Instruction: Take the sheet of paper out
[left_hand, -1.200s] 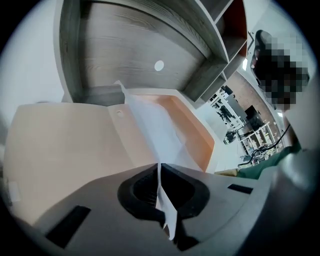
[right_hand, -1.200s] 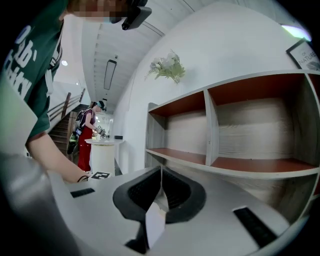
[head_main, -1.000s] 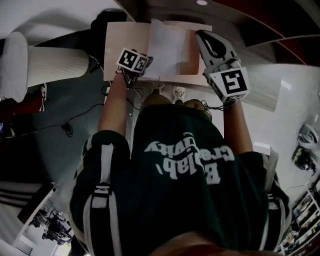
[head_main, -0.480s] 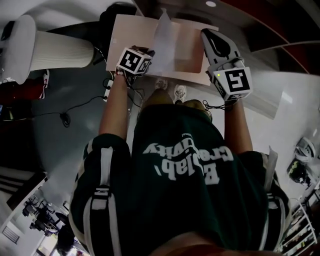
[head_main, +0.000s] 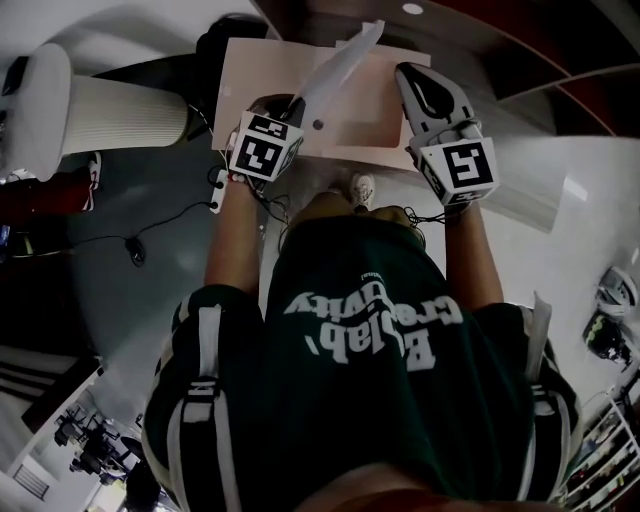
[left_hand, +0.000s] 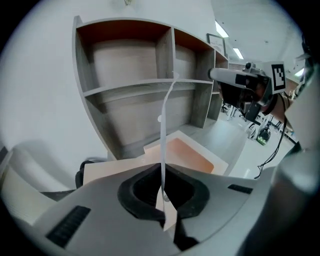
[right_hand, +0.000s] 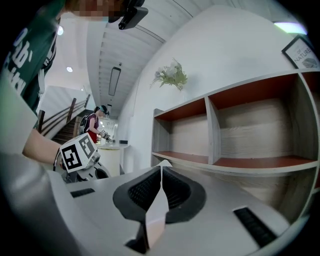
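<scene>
The left tool (head_main: 290, 105) is clamped tight on the white sheet of paper (head_main: 340, 65), which stands on edge above the open peach folder (head_main: 370, 100), seemingly almost clear of it; drawing it fully away remains. The right tool (head_main: 410, 75) is closed on a thin edge, apparently the folder's cover, and the folder's inside looks otherwise empty.

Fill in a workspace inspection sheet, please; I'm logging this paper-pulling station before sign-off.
surface: pale ledge beside the folder; whether the folder rests on anything is unclear.
job's things: white sheet of paper raised above the peach folder.
clutter: nothing seen.
grippers: left tongs shut on the sheet; right tongs shut on the folder's edge.
cables: black cables trail across the grey floor.
surroundings: wooden shelf unit, ribbed white cylinder.
</scene>
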